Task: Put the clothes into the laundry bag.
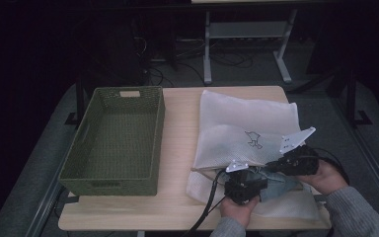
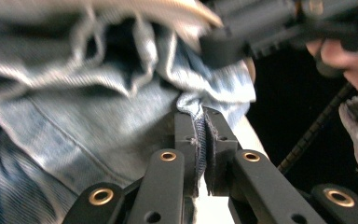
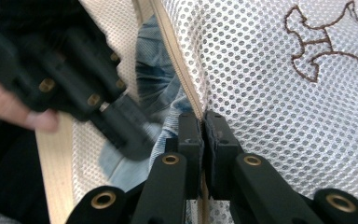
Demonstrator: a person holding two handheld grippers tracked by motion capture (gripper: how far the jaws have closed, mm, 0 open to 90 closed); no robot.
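Near the table's [image 1: 177, 207] front edge, a fold of blue denim [image 2: 88, 121] is pinched by the left gripper [image 2: 204, 140] at the mouth of the white mesh bag [image 1: 246, 123], whose zipper edge [image 3: 177, 74] is clamped by the right gripper [image 3: 203, 140]. A green basket [image 1: 116, 143] is set well apart to the left.

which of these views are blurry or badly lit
High view: dim, surroundings nearly black, pale wooden table lit. Left gripper view: faded blue denim garment soft, the other black gripper smeared. Right gripper view: white mesh laundry bag sharp, the nearer black gripper blurred.
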